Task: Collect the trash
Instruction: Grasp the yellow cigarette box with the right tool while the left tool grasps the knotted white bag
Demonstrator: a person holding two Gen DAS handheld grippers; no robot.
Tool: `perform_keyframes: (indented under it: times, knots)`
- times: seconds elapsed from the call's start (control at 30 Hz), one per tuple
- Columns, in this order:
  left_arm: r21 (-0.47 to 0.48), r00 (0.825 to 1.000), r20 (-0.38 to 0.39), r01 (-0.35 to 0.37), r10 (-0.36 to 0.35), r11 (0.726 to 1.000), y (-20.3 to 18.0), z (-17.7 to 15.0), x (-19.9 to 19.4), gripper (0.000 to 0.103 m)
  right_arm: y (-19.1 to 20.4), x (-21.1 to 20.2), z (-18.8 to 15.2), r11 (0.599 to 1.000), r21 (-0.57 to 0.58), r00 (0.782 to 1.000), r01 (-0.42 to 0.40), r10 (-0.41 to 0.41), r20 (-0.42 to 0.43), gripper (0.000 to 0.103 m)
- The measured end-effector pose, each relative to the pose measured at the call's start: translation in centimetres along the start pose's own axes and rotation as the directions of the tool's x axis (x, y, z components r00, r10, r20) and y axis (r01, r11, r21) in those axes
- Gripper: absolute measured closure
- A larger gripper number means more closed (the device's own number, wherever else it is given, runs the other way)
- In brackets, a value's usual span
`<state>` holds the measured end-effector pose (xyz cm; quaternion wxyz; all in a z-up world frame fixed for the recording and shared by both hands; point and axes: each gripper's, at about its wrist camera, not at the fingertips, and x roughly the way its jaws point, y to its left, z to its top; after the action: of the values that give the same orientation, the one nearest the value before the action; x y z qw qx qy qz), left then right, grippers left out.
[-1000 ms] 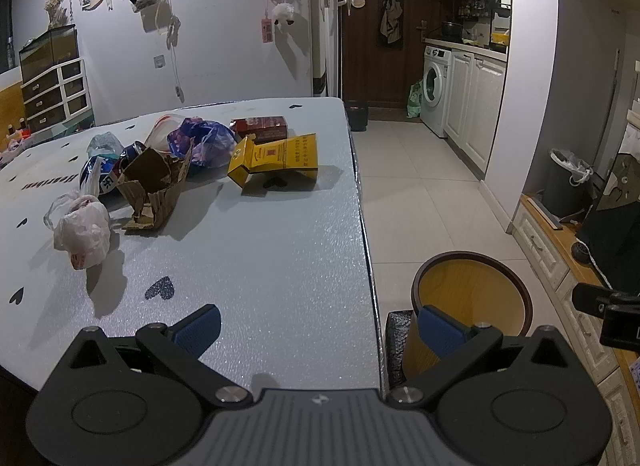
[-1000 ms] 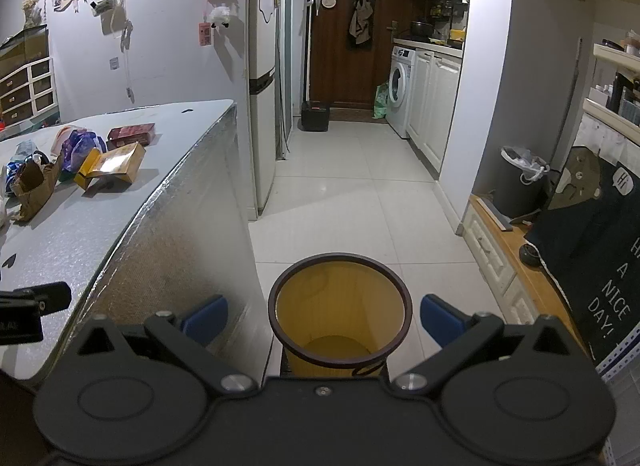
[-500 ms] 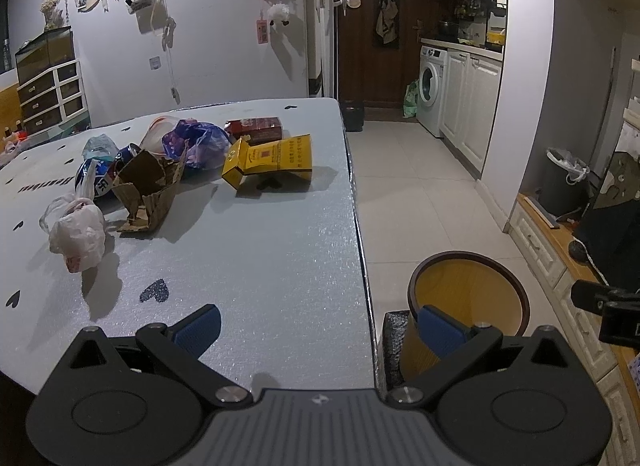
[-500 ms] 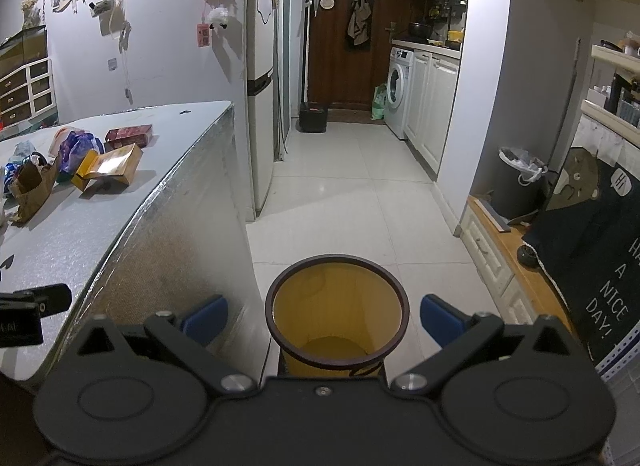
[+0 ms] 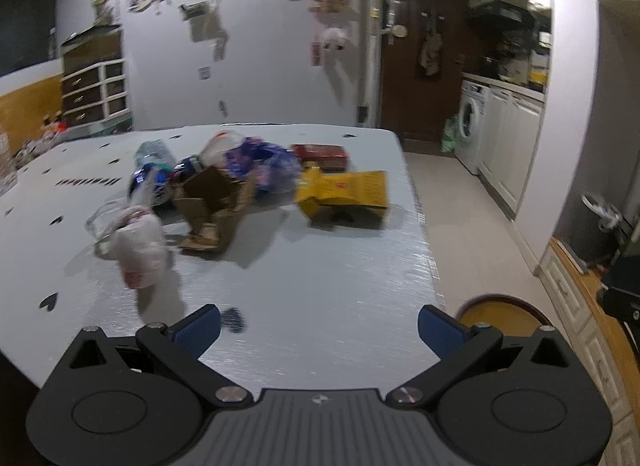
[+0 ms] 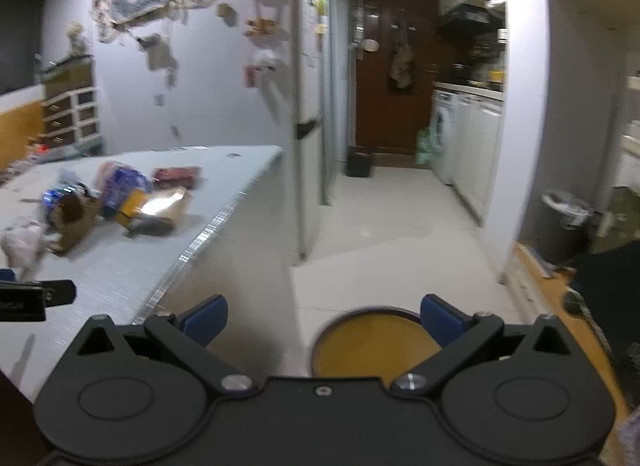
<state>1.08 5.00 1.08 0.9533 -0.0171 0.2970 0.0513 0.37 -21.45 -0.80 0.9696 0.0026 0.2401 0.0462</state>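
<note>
The left claw point(image 5: 318, 328) sits at the bottom of its frame with its blue fingers spread wide and nothing between them, poised over the near edge of the grey bench point(image 5: 320, 278). The right claw point(image 6: 322, 318) is just as wide open and just as bare, hanging past the bench's corner above the floor. Directly beneath it, lower centre of the right view, stands the yellow bin point(image 6: 372, 342) with its dark rim, on the floor beside the bench end; in the left view only a slice of it shows at lower right.

Farther up the bench, in the middle of the left frame, lies the trash. Nearest, at left, is a white plastic bag point(image 5: 138, 250). Just beyond it sits a torn brown cardboard piece point(image 5: 214, 205), and to the right, apart from it, a yellow box point(image 5: 348, 193) lying flat. Behind these are a purple-blue wrapper point(image 5: 264, 163), a clear bottle or bag at left that is too blurred to name surely, and a red box point(image 5: 320, 153) at the back.
</note>
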Motion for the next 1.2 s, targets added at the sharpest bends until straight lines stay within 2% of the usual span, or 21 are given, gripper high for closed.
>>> perform_keyframes:
  times: [0.33,0.47,0.53,0.63,0.67,0.73,0.83,0.9,0.97,1.07,1.13,1.2]
  knots:
    - [-0.061,0.992,0.011,-0.123,0.124,0.991,5.7,1.1,0.3,0.000,4.3,3.5,2.6,0.992,-0.084,0.990,-0.094,0.102,0.094,0.000]
    - [-0.078,0.986,0.009,-0.167,0.168,0.983,8.0,1.9,0.2,0.000,6.4,5.5,4.3,0.968,-0.138,0.967,-0.212,0.228,0.111,0.000]
    - [-0.090,0.987,0.011,-0.159,0.160,0.983,8.9,2.3,0.2,0.000,7.6,6.7,5.3,0.952,-0.161,0.955,-0.259,0.278,0.107,0.000]
    - [-0.136,0.993,-0.011,-0.122,0.122,0.983,10.9,3.1,0.6,0.000,9.5,8.4,6.5,0.907,-0.249,0.915,-0.339,0.379,0.135,0.000]
    - [-0.154,0.994,-0.025,-0.113,0.110,0.982,11.5,3.3,0.8,0.000,10.2,8.8,6.9,0.896,-0.277,0.908,-0.348,0.395,0.137,0.000]
    - [-0.187,0.993,-0.065,-0.113,0.103,0.976,12.6,3.8,1.6,0.000,11.6,10.0,7.7,0.868,-0.336,0.900,-0.365,0.422,0.112,0.000]
    - [-0.203,0.986,-0.090,-0.154,0.138,0.967,13.8,4.3,2.2,0.000,13.5,12.1,8.7,0.813,-0.437,0.889,-0.385,0.454,0.060,0.000]
    - [-0.203,0.982,-0.101,-0.175,0.157,0.963,14.4,4.7,2.6,0.000,14.4,13.6,9.1,0.766,-0.503,0.882,-0.400,0.470,0.016,0.000]
    - [-0.204,0.981,-0.119,-0.178,0.156,0.963,15.0,5.0,3.1,0.000,15.1,15.1,9.3,0.701,-0.571,0.870,-0.427,0.491,-0.047,0.000]
    - [-0.211,0.981,-0.139,-0.164,0.136,0.964,15.6,5.4,4.0,0.000,16.2,17.4,9.2,0.612,-0.675,0.875,-0.412,0.471,-0.107,0.000]
    - [-0.220,0.986,-0.142,-0.114,0.084,0.969,16.0,5.7,4.8,0.000,16.6,18.6,9.3,0.563,-0.719,0.879,-0.408,0.455,-0.143,0.000]
    - [-0.241,0.987,-0.159,-0.054,0.015,0.969,16.4,5.9,5.5,0.000,16.8,19.5,9.4,0.529,-0.733,0.872,-0.428,0.456,-0.180,0.000]
